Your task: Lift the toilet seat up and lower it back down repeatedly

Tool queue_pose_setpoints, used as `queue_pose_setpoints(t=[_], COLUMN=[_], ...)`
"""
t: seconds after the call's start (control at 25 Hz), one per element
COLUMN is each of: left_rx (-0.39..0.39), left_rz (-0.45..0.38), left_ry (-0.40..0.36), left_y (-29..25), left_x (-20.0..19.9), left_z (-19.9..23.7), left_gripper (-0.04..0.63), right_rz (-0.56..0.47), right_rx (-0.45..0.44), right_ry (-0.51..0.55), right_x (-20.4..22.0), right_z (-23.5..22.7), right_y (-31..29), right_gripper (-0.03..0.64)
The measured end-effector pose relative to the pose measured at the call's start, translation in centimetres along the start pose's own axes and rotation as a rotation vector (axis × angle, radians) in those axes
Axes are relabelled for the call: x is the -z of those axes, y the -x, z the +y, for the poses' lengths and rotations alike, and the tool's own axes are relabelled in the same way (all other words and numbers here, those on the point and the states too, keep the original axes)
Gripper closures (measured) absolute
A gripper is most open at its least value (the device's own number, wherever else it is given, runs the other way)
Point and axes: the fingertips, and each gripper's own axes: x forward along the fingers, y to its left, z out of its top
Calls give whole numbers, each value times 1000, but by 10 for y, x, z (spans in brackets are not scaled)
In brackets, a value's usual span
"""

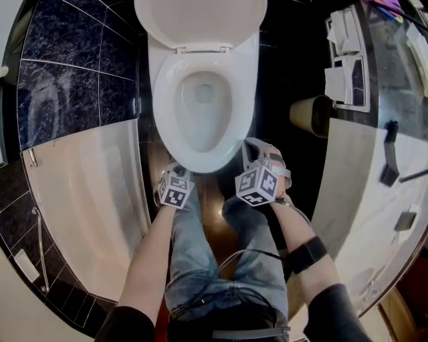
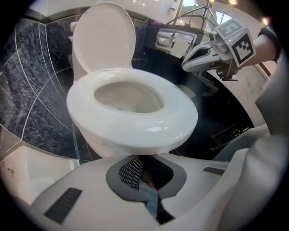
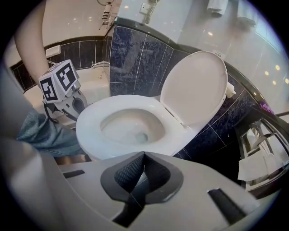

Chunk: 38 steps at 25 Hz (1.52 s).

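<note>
While the toilet seat [image 2: 135, 128] is lying flat ahead, left claw [image 2: 143, 173] and right claw [image 3: 142, 173] are being held shut, empty; its rim should be hooked from beneath.

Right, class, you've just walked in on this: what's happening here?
A person stands facing a toilet with a gripper in each hand. The seat lies down; the lid stands up behind it. The left gripper and right gripper, both shut and empty, hover near the seat's front edge without gripping it.
</note>
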Motion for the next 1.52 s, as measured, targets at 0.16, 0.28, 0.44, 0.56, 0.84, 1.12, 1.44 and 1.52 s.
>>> queue_pose_setpoints(t=[0.16, 0.28, 0.44, 0.56, 0.84, 1.12, 1.44, 1.52], left_rx=[28, 29, 25, -4, -61, -160, -241, -265], left_rz=[80, 98, 85, 29, -193, -346, -523, -570], left_ry=[11, 34, 10, 23, 95, 60, 38, 32], left_y=[-6, -4, 5, 21, 111, 223, 362, 391], left_x=[12, 16, 2, -17, -96, -157, -217, -231], left_z=[-2, 1, 4, 13, 17, 15, -1, -1], left_gripper=[595, 595, 595, 595, 595, 595, 595, 595], right_rz=[14, 12, 16, 5, -44, -134, -239, -269], right_rx=[-5, -3, 0, 3, 32, 61, 94, 110], right_ry=[-8, -13, -16, -24, -52, -148, -278, -303], right_x=[8, 7, 5, -6, -48, -104, -146, -157], right_z=[0, -2, -6, -10, -37, -69, -101, -117], right_y=[-1, 0, 3, 10, 58, 136, 228, 250], right_gripper=[598, 598, 598, 598, 598, 598, 598, 598])
